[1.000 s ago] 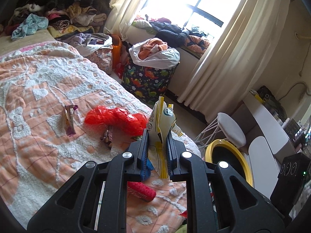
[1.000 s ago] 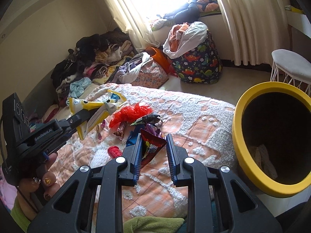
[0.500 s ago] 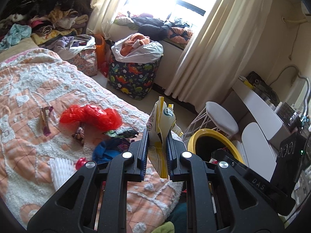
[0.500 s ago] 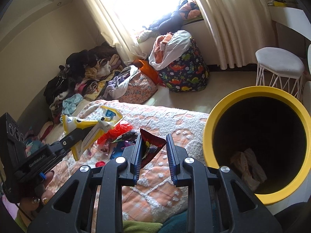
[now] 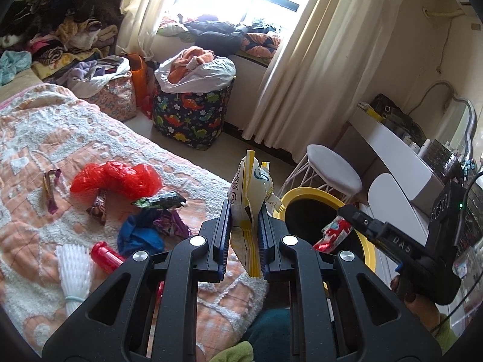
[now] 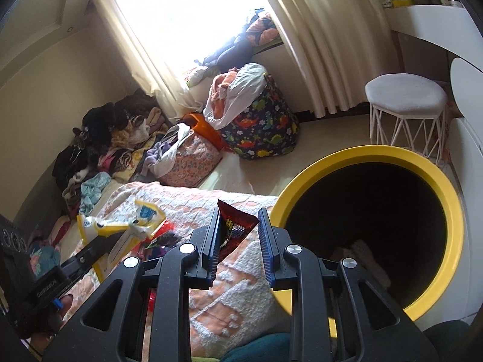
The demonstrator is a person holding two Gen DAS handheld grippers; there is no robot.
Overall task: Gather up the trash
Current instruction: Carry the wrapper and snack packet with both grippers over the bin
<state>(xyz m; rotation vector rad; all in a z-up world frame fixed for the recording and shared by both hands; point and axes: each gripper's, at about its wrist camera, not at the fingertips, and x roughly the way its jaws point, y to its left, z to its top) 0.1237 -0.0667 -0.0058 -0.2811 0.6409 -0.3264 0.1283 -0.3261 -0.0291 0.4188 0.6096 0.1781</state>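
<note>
Bedspread litter, left view only

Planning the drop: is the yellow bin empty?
Not empty. Pale crumpled trash lies at the dark bottom of the yellow bin; the amount is unclear.

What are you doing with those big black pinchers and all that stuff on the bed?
Picking up trash. The left gripper pinches a yellow-and-white snack bag. The right gripper holds a red wrapper beside the yellow-rimmed bin. More litter waits on the bed, like a red plastic bag and a blue wrapper.
</note>
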